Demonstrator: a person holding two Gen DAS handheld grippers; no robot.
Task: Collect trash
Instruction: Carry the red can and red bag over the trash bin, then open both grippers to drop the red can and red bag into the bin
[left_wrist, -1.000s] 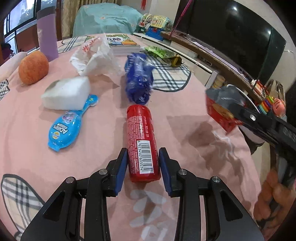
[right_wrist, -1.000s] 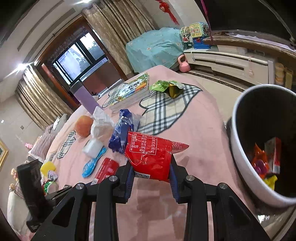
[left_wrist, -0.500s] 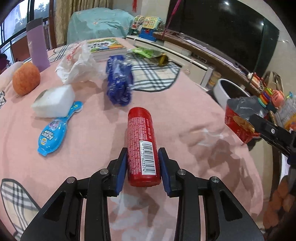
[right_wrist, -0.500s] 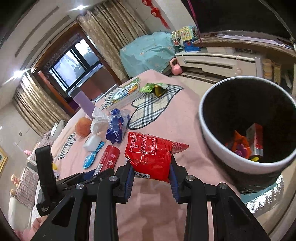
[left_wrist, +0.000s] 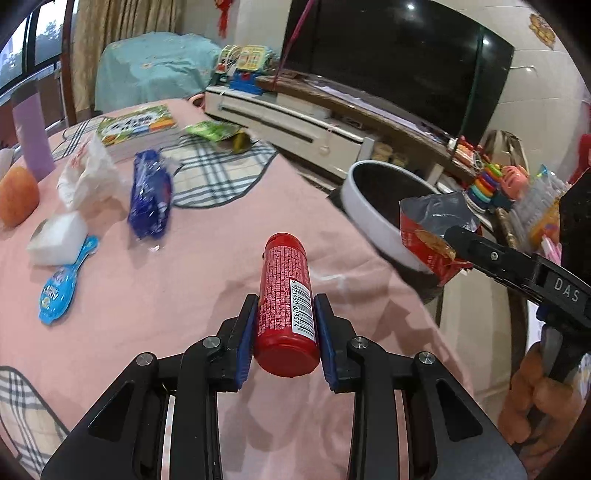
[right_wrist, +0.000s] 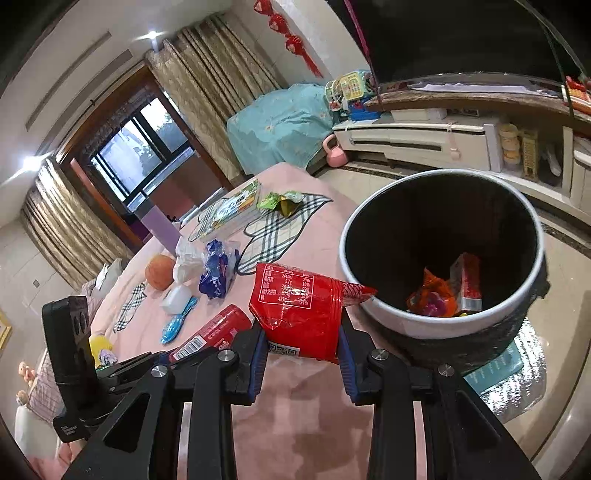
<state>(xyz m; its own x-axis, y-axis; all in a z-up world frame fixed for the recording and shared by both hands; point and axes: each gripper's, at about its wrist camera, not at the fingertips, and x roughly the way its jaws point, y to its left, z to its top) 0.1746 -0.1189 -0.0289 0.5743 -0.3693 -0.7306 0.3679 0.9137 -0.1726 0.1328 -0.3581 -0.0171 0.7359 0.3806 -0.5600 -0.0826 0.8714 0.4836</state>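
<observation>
Red tube (left_wrist: 286, 302) between closing left claw (left_wrist: 287, 325) pads; right claw (right_wrist: 301, 347) clamps wrapper (right_wrist: 299, 306).

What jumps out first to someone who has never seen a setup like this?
Two black handheld grippers each carry bright red trash: the left gripper, its jaws closing, has a red tube between its pads above the pink tablecloth, and the right gripper pinches a torn red snack bag. Just past the table edge stands a white-rimmed bin with colourful wrappers already at its dark bottom.
</observation>
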